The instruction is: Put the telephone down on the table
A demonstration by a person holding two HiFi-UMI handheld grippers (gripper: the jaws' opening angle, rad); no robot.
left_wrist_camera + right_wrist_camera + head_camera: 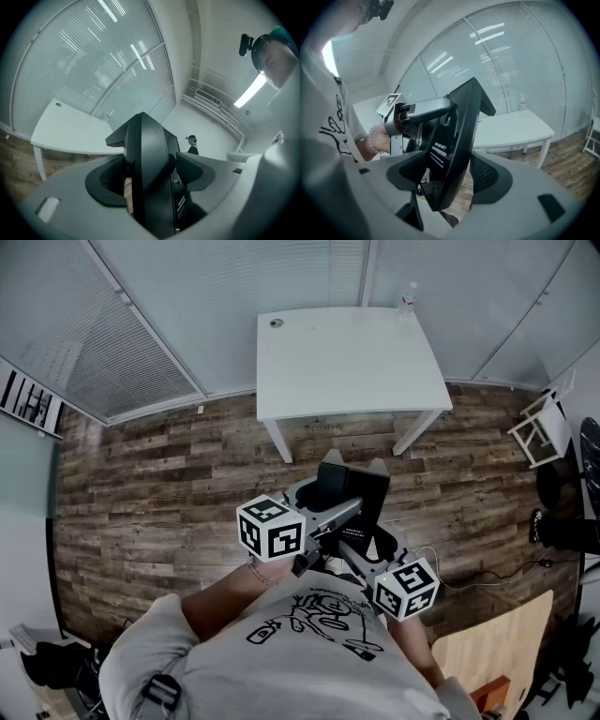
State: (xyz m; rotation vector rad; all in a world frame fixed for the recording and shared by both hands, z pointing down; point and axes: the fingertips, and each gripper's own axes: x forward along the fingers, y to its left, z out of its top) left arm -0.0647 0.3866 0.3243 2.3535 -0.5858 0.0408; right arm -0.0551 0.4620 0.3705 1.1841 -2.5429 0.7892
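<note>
The telephone (354,491) is carried at frame centre above the wooden floor (169,484), well short of the white bench (347,362) at upper centre. The left hand-held gripper (149,165) and right hand-held gripper (449,174) each clamp its black body, presumably to share the load.

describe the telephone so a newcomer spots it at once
Start at the white table; nearer the camera, over the wood floor, the left gripper and right gripper meet. The telephone is the black angular slab clamped between both, dark against their grey bodies.
</note>
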